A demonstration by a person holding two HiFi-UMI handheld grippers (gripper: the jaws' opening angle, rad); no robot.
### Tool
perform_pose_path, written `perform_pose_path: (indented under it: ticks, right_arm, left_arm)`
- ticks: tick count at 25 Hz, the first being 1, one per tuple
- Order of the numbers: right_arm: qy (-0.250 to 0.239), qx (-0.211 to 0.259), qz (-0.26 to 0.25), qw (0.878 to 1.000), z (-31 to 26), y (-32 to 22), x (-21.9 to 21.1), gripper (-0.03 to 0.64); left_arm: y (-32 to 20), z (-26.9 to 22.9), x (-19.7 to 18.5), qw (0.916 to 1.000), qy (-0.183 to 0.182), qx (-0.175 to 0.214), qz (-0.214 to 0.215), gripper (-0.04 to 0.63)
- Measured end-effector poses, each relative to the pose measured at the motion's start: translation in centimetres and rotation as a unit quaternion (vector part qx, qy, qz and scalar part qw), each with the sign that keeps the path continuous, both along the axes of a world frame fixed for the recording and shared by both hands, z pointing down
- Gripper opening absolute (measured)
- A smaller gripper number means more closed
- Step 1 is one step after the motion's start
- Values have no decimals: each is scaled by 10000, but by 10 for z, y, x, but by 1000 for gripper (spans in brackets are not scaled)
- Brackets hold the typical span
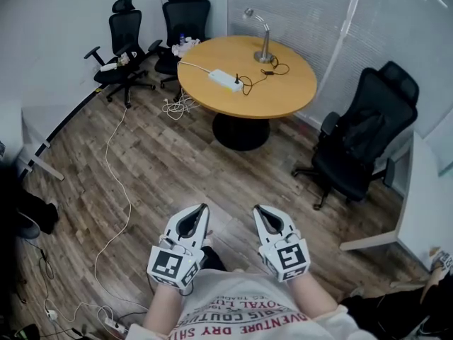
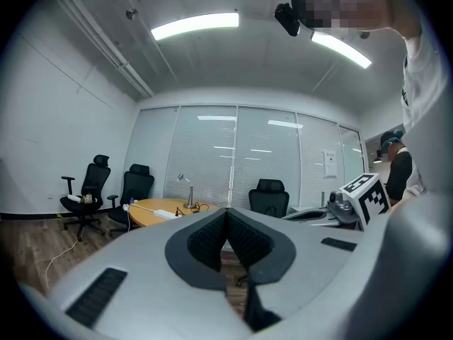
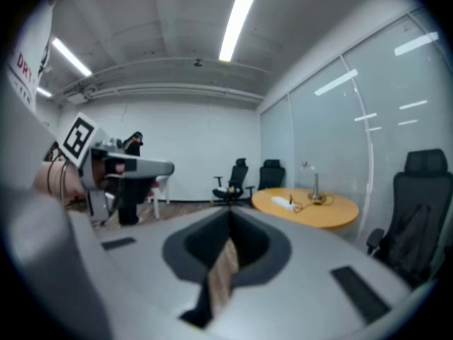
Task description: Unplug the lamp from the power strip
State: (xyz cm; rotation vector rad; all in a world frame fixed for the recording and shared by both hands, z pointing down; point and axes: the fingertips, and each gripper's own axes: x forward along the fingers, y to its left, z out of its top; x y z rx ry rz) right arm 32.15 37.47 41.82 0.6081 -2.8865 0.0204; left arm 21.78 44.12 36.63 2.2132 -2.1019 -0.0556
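A silver desk lamp [image 1: 263, 35] stands on the round wooden table [image 1: 283, 94] at the far side of the room. Its black cord [image 1: 263, 74] runs to a white power strip [image 1: 224, 79] lying on the same table. Both grippers hang close to the person's chest, far from the table. The left gripper [image 1: 202, 210] and the right gripper [image 1: 259, 210] are shut with nothing between the jaws. The table shows small in the left gripper view, with the lamp [image 2: 186, 190] and the strip [image 2: 163, 213]. It shows again in the right gripper view, with the lamp [image 3: 312, 183] and the strip [image 3: 283, 202].
Two black office chairs [image 1: 126, 44] stand behind the table and another [image 1: 361, 144] to its right. A white cable [image 1: 113, 190] trails over the wood floor from the table to a second strip [image 1: 113, 324] near the person's feet. A white desk [image 1: 425, 204] lies at the right.
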Motion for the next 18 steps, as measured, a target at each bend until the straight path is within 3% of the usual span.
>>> perform_pose_path:
  ticks: [7, 13, 18]
  right_arm:
    - [101, -257, 191, 9994, 12, -28, -40, 28]
    - [94, -275, 458, 9985, -1, -70, -99, 28]
    - [95, -313, 727, 9968, -2, -96, -148, 28]
  left_arm:
    - [-33, 10, -44, 9998, 87, -58, 148, 28]
    - [-73, -3, -111, 9992, -57, -27, 394, 28]
    - [-97, -6, -173, 9990, 59, -6, 447, 28]
